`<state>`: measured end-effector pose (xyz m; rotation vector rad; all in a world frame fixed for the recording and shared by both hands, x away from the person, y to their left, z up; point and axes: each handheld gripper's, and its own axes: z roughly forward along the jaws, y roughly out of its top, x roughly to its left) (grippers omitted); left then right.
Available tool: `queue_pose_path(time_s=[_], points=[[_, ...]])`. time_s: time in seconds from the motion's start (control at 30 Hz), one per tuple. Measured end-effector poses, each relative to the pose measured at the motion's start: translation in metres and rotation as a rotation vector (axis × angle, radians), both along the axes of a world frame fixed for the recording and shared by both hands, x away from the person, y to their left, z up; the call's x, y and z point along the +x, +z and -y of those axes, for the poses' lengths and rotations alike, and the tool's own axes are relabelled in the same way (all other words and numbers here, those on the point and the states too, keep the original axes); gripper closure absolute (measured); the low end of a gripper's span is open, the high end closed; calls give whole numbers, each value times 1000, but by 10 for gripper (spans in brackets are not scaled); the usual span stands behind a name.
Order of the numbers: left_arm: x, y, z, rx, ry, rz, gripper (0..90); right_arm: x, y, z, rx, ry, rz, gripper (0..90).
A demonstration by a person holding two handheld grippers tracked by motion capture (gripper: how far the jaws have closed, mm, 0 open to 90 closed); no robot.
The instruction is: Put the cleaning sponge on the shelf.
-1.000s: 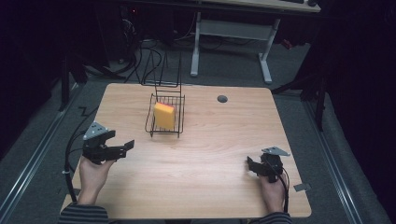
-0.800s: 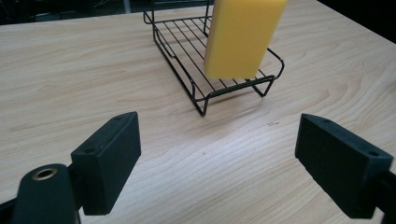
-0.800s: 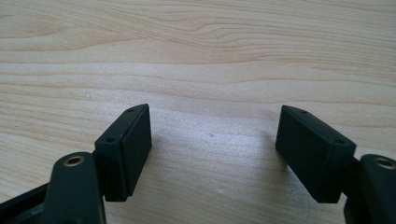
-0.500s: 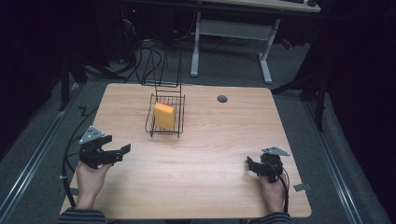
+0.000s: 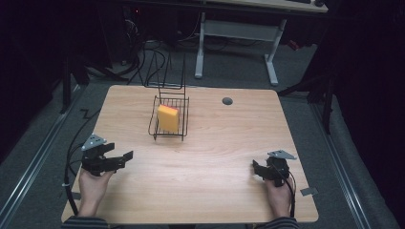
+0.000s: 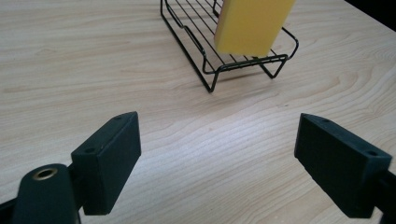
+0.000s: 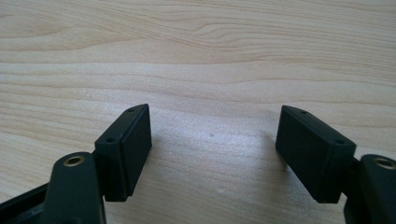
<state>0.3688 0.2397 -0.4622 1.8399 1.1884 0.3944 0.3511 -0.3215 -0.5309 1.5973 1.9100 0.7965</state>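
Both grippers hold nothing, fingers apart. Left gripper [image 5: 125, 156] has sunk toward the tabletop [image 5: 215, 143], drawing back from the sponge [image 5: 168, 118] in its wire rack [image 5: 184, 117]. Right gripper [image 5: 256, 169] rests unmoved, so the placing looks done.

A yellow sponge [image 5: 168, 118], a thick rectangular block with a thin reddish strip along its top edge, stands on end inside a black wire rack [image 5: 154, 125], tilted and leaning toward the rack's far side. The rack sits on the far left-centre part of the table, its tall wire back rising at the far edge. Nothing touches the sponge but the rack.
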Motion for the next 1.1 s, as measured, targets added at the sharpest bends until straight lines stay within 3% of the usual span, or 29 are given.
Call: queue_pose_path(time_s=[0.77, 1.1], points=[[0, -31, 2, 2, 3, -75, 160, 0, 0, 0, -2, 1, -2, 270], [1, -39, 8, 36, 2, -88, 160, 0, 0, 0, 0, 1, -3, 269]])
